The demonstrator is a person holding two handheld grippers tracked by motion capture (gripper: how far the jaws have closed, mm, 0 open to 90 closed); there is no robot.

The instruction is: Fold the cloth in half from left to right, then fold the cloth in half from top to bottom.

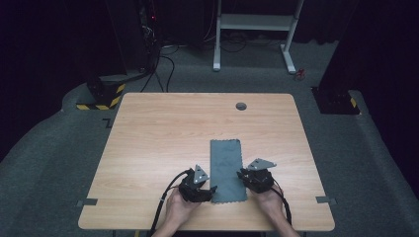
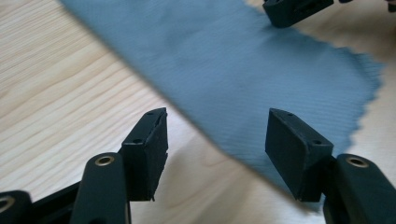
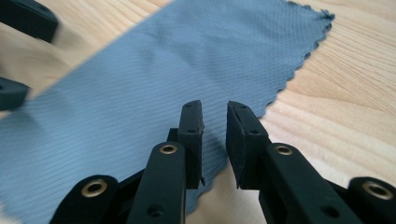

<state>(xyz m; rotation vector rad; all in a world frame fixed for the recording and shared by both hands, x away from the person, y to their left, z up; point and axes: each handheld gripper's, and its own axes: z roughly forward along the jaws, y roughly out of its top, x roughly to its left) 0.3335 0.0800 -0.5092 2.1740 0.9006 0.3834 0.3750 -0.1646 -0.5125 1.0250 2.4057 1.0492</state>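
High view: the grey cloth (image 1: 227, 170) is laid flat on the tabletop (image 1: 158, 138), long axis running away from the person. The left hand-held gripper (image 1: 211, 190) is spread wide at its near left corner; the right hand-held gripper (image 1: 240, 173) is narrowed over its right edge, with a gap left between the jaws.

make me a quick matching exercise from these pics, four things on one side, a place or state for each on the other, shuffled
Things:
1. left gripper
2. right gripper
3. grey cloth
4. round hole

Places or states:
A. near the table's far edge
B. jaws wide apart, over the cloth's edge
C. lying flat between the two grippers
D. jaws with a narrow gap between them, above the cloth

Pairs: 1-B, 2-D, 3-C, 4-A
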